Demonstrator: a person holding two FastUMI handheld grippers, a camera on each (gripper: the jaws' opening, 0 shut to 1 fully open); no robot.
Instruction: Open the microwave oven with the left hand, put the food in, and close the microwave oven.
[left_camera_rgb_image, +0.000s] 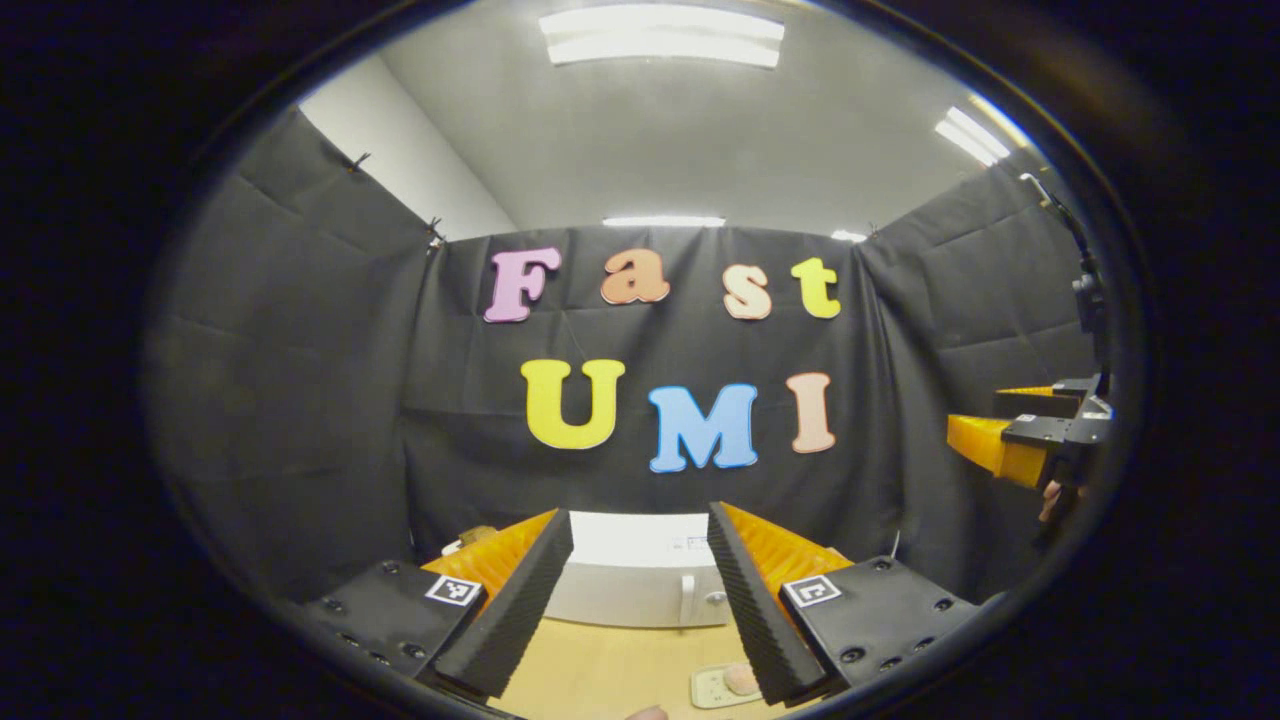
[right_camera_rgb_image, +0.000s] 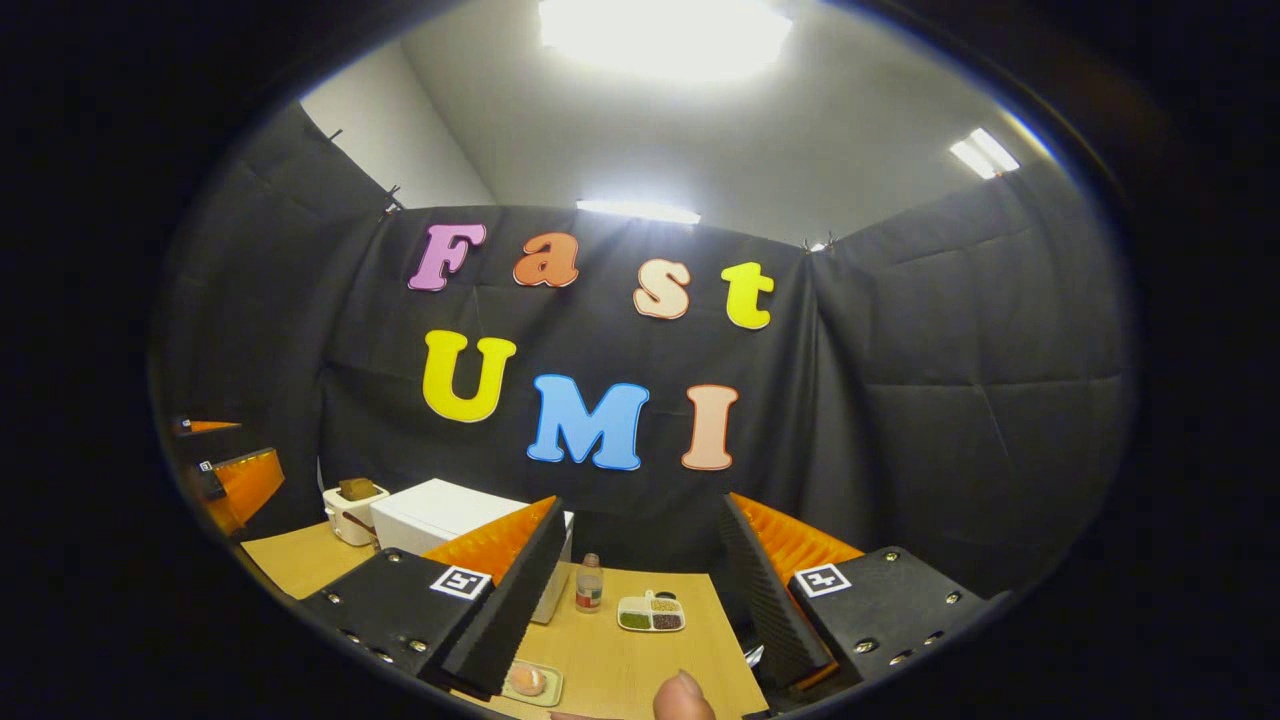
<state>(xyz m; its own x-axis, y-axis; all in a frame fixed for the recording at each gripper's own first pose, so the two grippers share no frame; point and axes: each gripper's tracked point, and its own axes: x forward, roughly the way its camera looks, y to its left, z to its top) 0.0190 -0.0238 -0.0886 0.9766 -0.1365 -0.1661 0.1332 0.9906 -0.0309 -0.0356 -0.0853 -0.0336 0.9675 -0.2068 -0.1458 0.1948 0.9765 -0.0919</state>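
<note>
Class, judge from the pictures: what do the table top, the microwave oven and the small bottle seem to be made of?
Table top: likely wood or wood-look laminate, matte; pale tan with faint grain.
Microwave oven: probably painted metal or plastic; smooth white, boxy, soft sheen.
Small bottle: clear glass or plastic, uncertain; contents show through below a pale cap.

Staged recording booth, not a home: black cloth walls (right_camera_rgb_image: 950, 400), strip lights (left_camera_rgb_image: 660, 35) overhead, one table (right_camera_rgb_image: 640, 660) carrying a microwave (right_camera_rgb_image: 440, 515) and toaster (right_camera_rgb_image: 352, 512).

No legible text or labels
</note>
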